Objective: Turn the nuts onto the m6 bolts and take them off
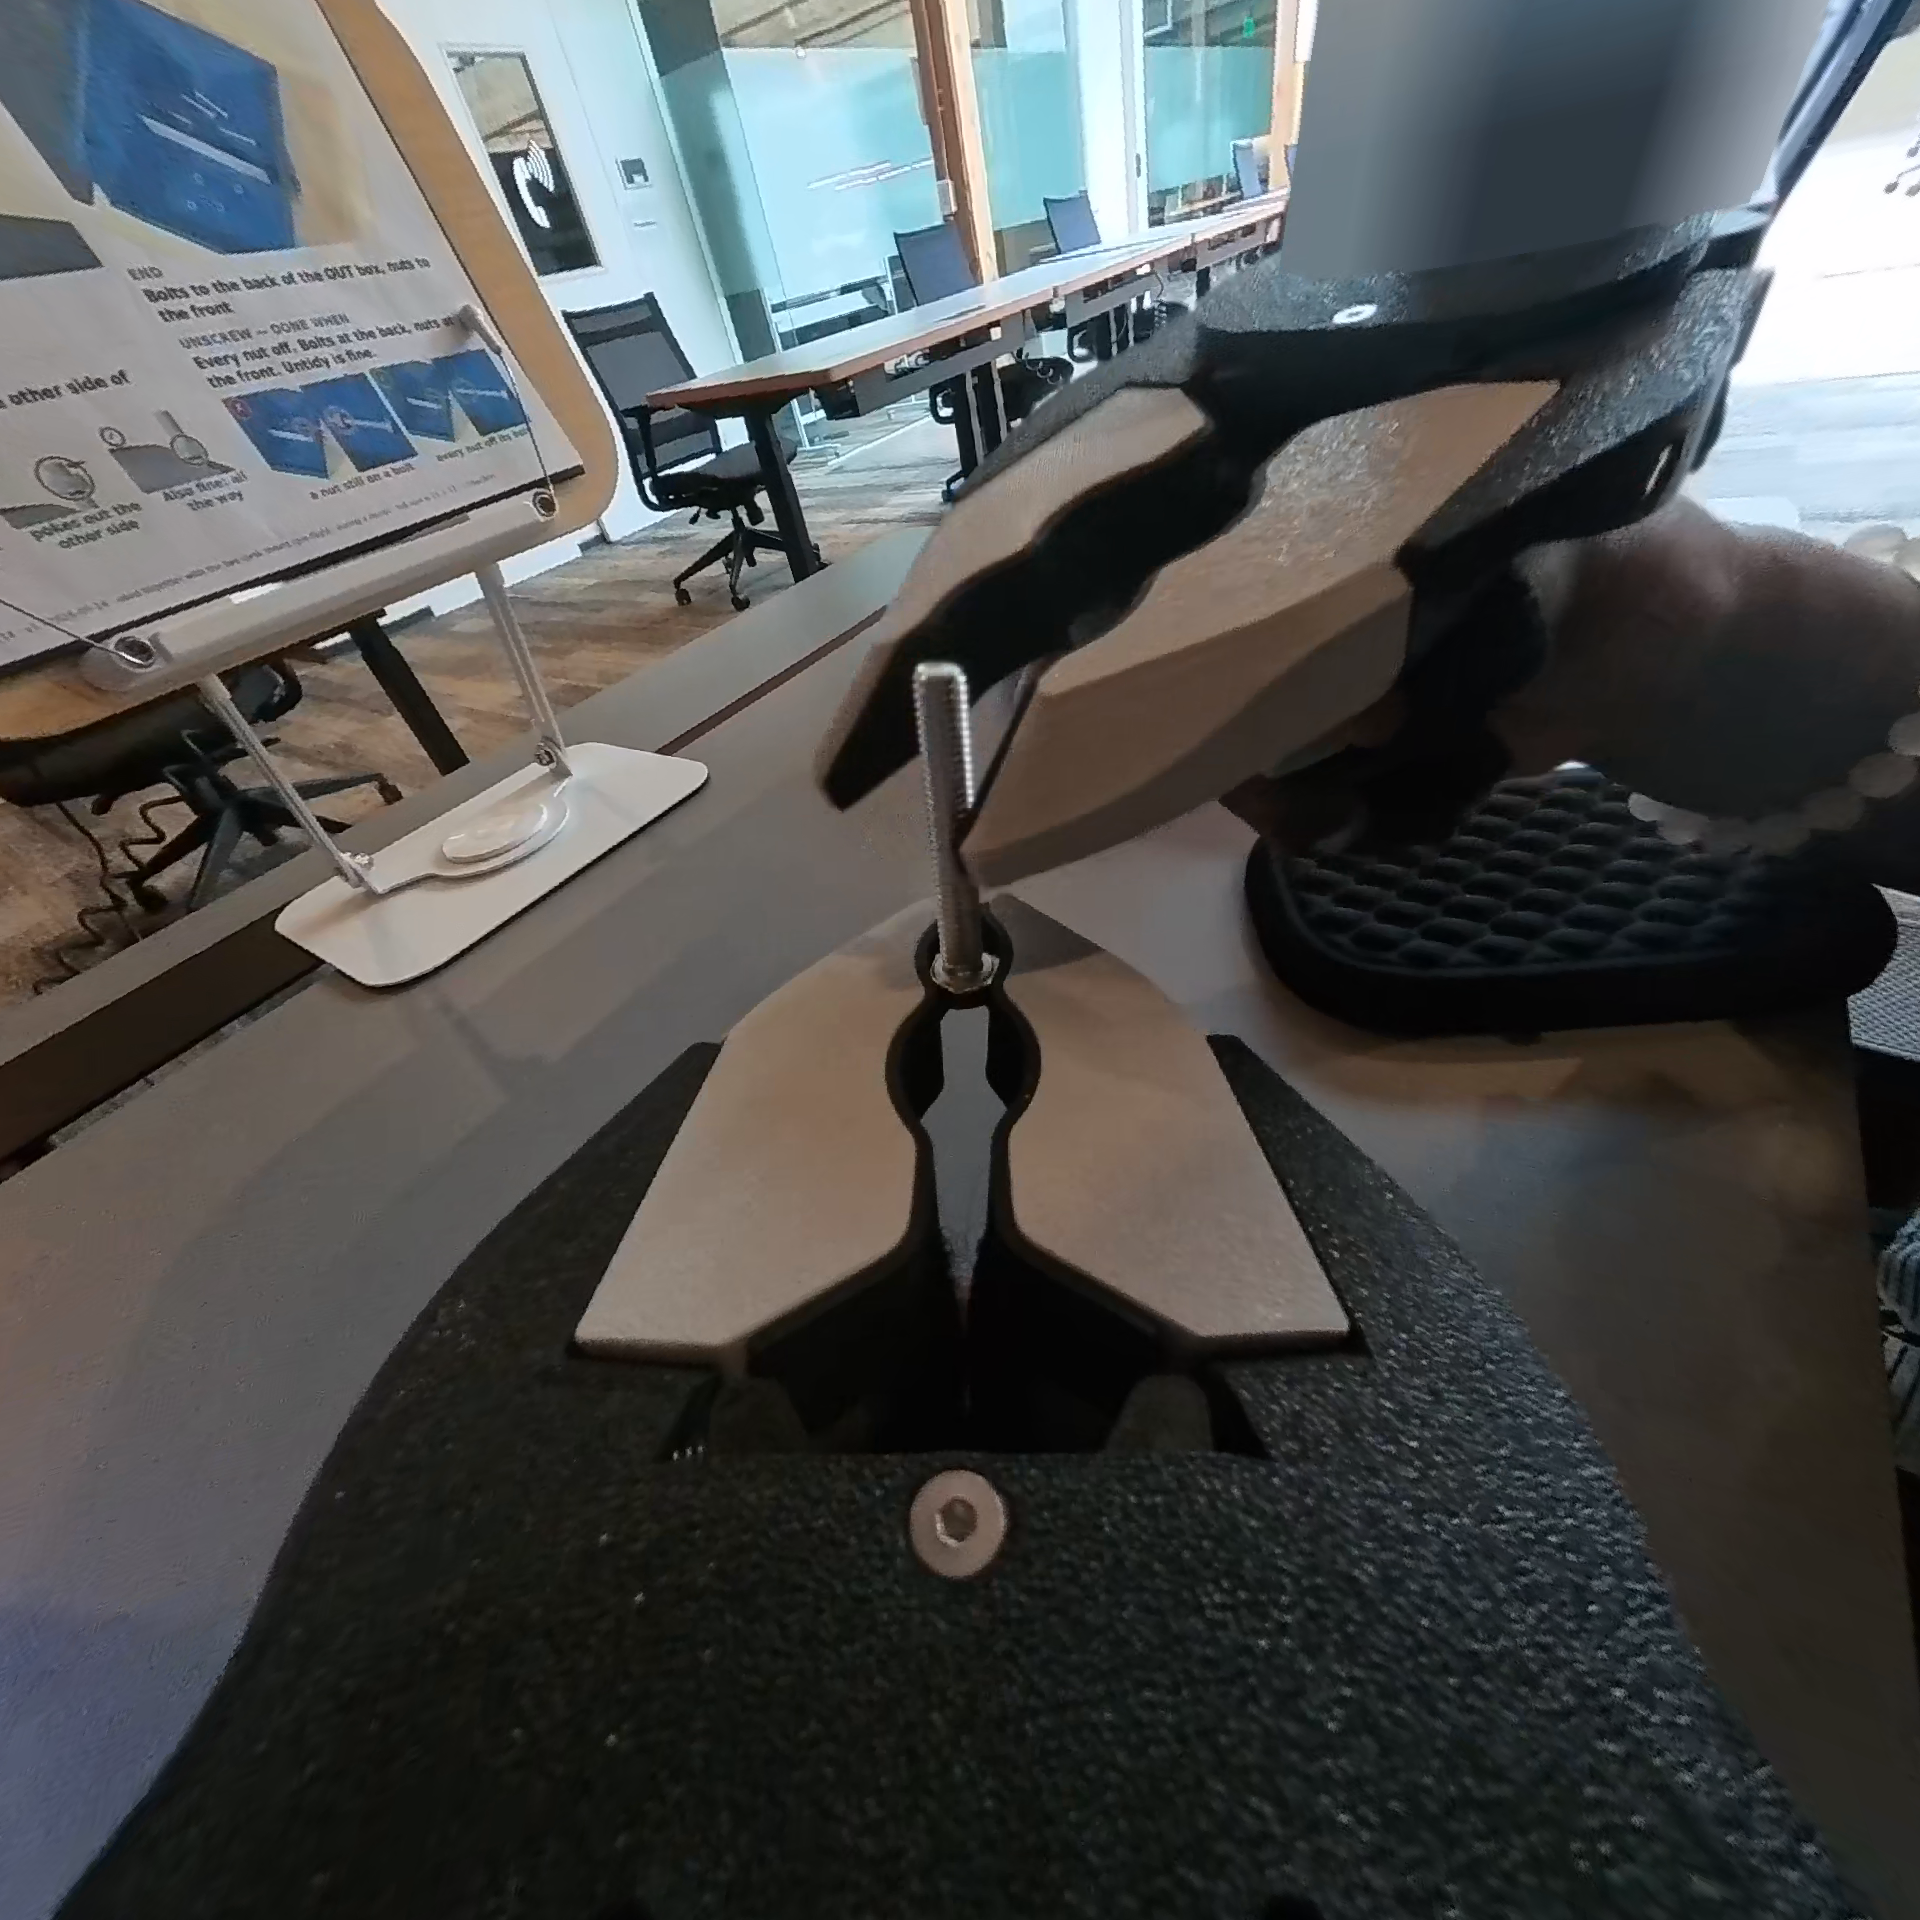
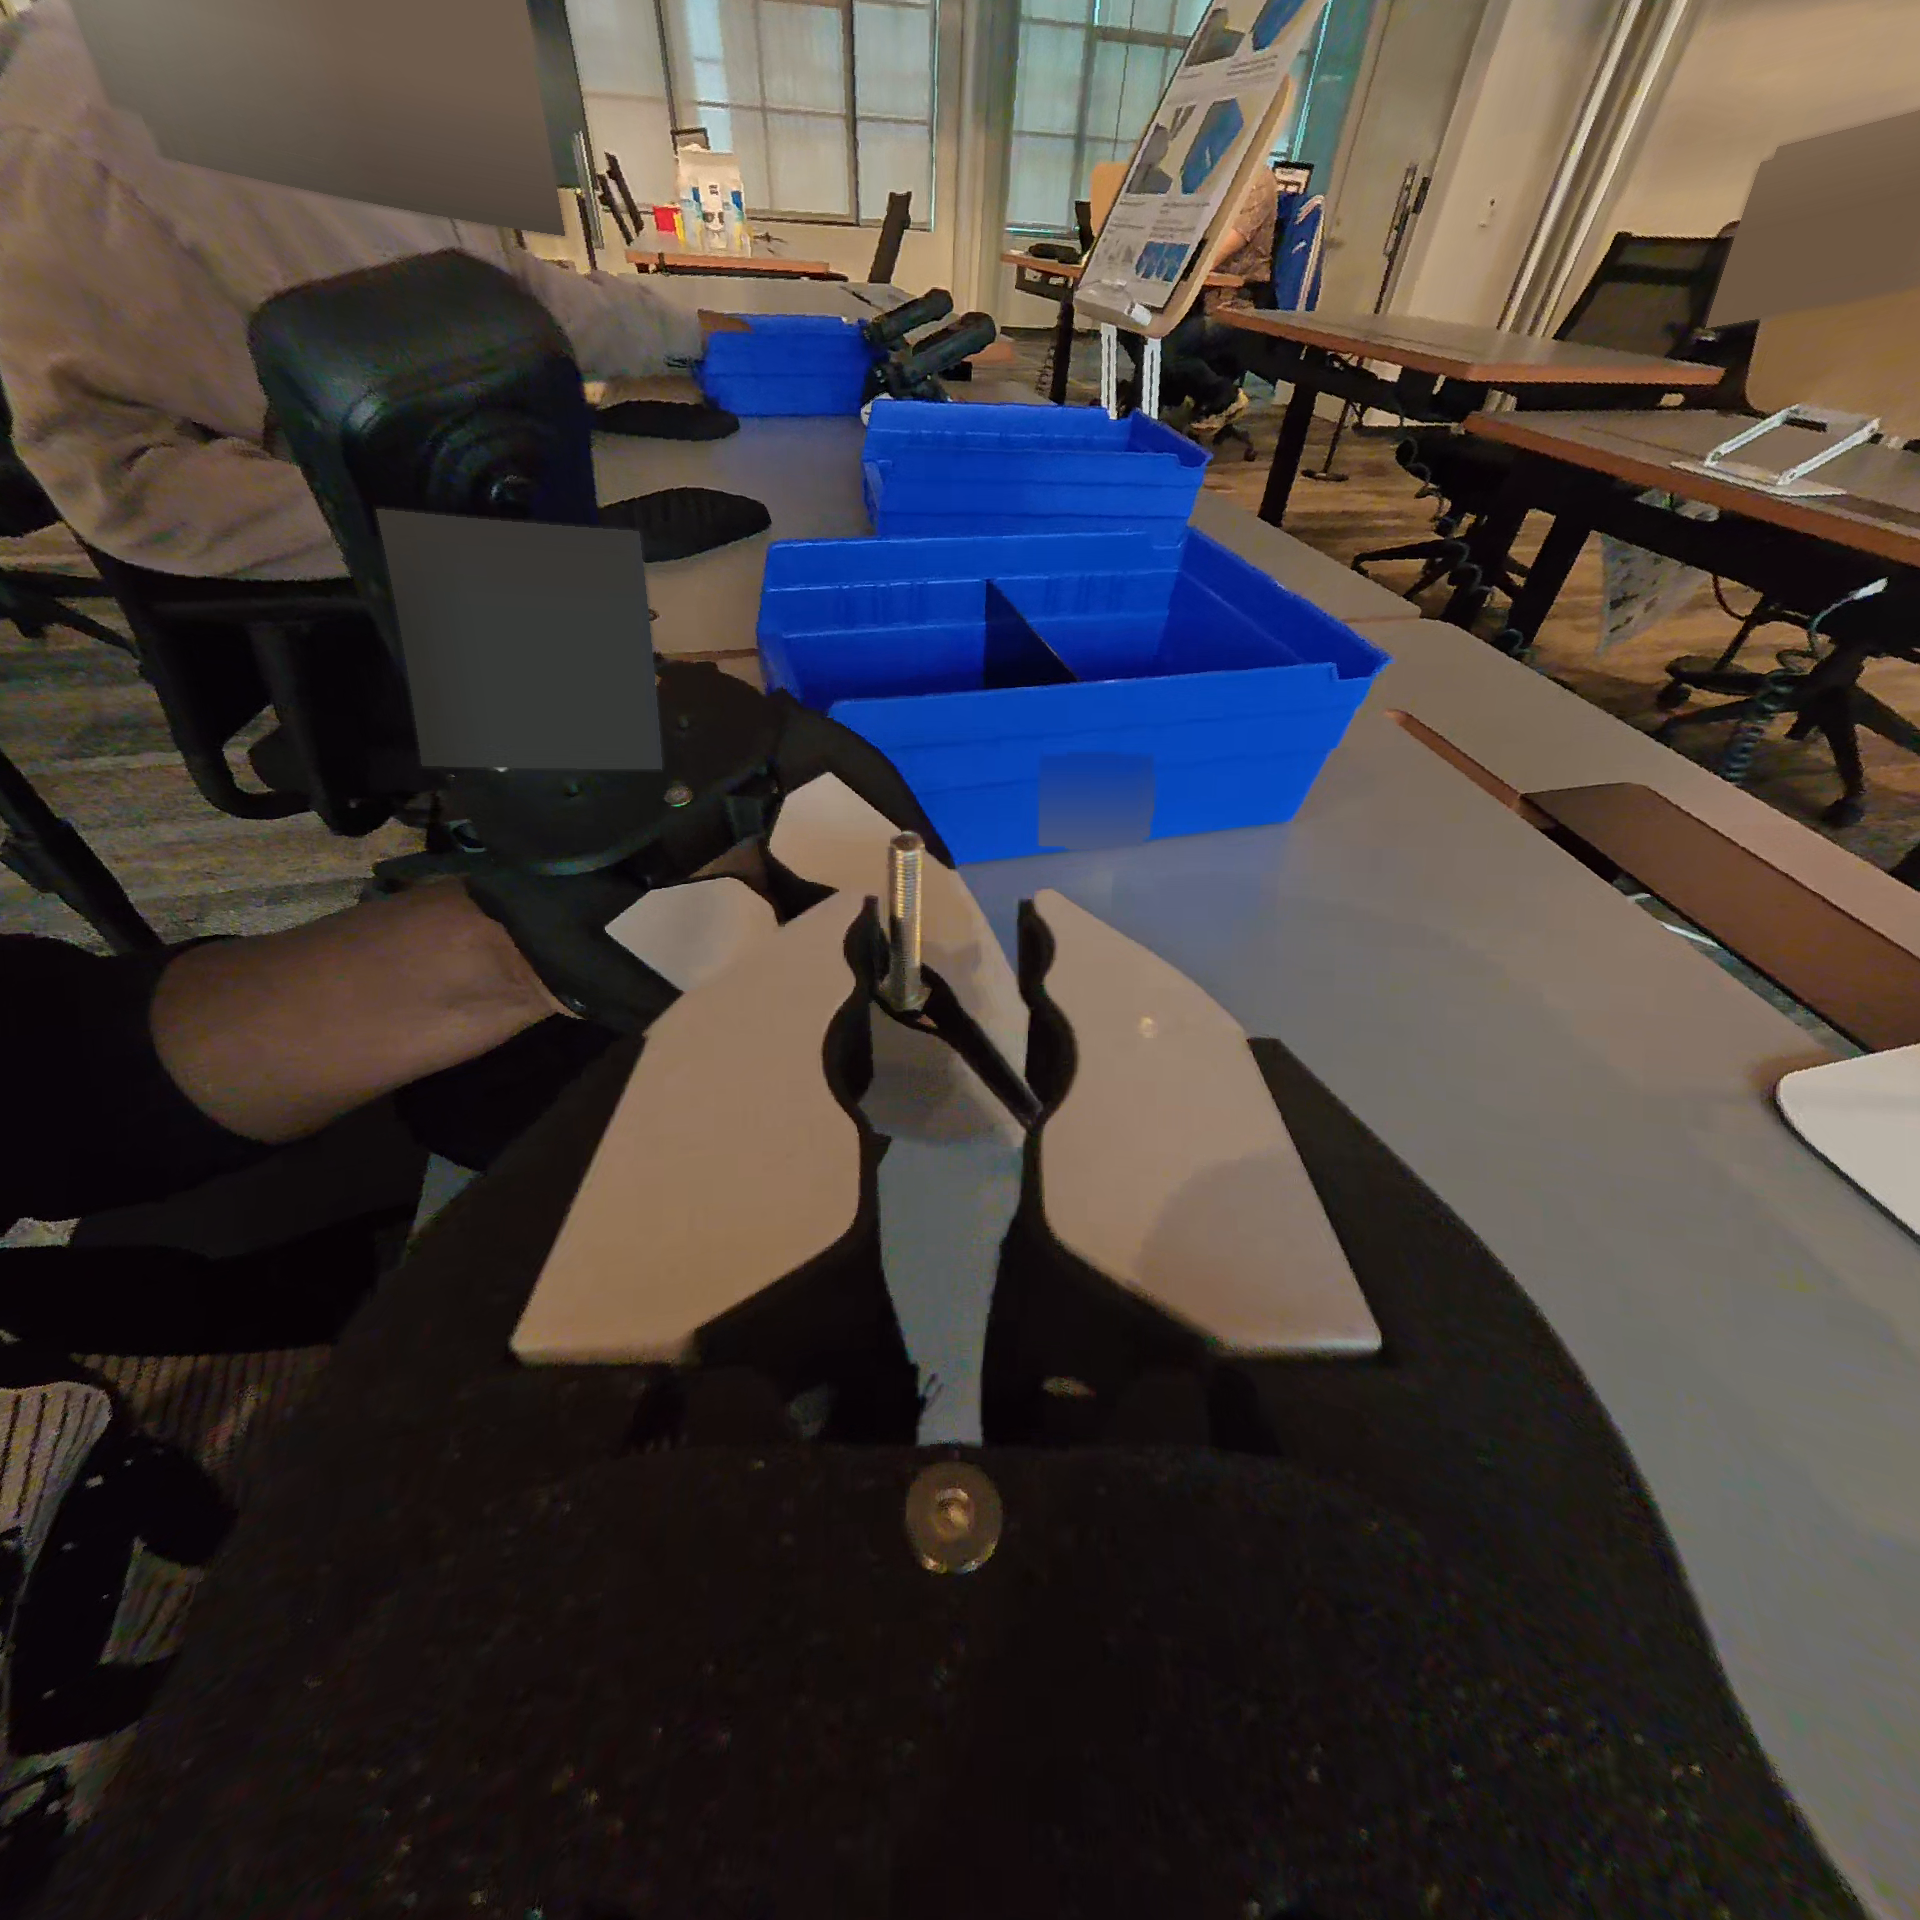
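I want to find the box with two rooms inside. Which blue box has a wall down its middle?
The nearest blue box, just beyond the upright bolt. A dark divider splits it; the blue boxes behind show none.

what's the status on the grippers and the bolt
Left gripper shut on nut at upright bolt's base. Right gripper open around bolt, not gripping. Nothing in the way.

Probably office: desks (image 2: 1475,358), swivel chairs (image 1: 717,468)
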